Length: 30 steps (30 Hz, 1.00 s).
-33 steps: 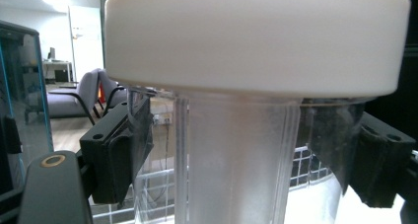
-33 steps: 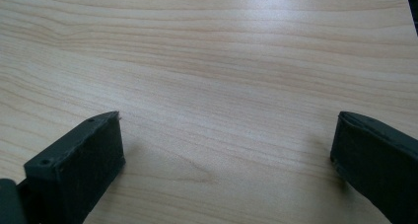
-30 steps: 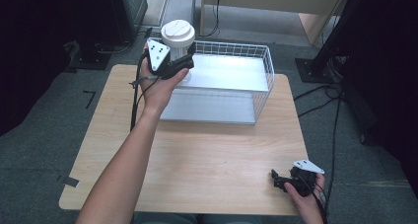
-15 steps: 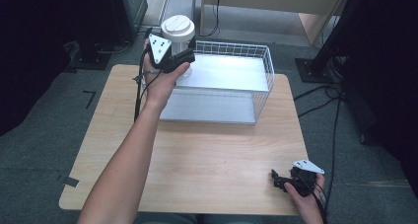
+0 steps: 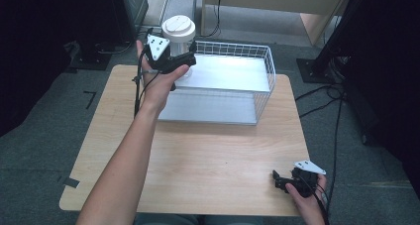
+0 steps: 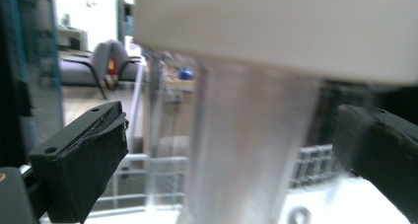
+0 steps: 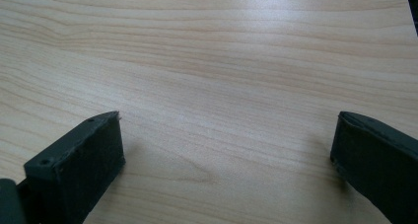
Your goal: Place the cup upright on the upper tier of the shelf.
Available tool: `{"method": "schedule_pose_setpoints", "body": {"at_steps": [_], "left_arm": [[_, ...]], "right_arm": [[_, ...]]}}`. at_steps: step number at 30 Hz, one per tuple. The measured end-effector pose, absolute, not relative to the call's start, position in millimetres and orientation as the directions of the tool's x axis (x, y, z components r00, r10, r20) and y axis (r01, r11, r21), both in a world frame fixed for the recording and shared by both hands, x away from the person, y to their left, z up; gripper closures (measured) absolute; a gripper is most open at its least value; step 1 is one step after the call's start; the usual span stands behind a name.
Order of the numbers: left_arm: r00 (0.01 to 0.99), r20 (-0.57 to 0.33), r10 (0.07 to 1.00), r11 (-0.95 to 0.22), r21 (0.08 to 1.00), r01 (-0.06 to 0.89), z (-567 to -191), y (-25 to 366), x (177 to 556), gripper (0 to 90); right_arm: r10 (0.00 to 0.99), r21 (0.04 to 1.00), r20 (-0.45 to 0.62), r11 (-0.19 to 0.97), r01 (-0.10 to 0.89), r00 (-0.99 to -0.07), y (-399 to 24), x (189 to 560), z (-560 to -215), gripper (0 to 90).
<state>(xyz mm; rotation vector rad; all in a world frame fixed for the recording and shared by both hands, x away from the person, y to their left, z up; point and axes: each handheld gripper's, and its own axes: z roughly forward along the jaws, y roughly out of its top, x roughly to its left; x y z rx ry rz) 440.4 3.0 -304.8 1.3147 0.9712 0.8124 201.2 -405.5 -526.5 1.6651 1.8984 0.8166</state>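
The bench (image 5: 198,155) has a light wooden top with rounded corners. A white wire basket (image 5: 265,69) sits on its far half, and its right side comes close to the right edge of the bench. The basket has a flat pale floor and thin wire walls. At the near right corner, the right claw (image 5: 278,179) lies low on the wood with its jaws wide apart and bare wood between them. The near left part of the bench is bare wood. The bench stands on a grey floor (image 5: 59,116).
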Motion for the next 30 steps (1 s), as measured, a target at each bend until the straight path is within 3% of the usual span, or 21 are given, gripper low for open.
{"method": "schedule_pose_setpoints", "body": {"at_steps": [16,30], "left_arm": [[0.411,-0.102,0.906,0.089,0.995,0.051,-315.6,17.3,416.8,0.0],[0.458,-0.082,0.885,0.057,0.996,0.068,-318.0,29.9,374.4,0.0]], "right_arm": [[0.989,0.708,0.028,0.082,0.701,-0.143,-405.5,201.2,-526.5,0.0],[0.990,0.707,0.030,0.078,0.703,-0.141,-405.3,201.1,-526.4,0.0]]}}
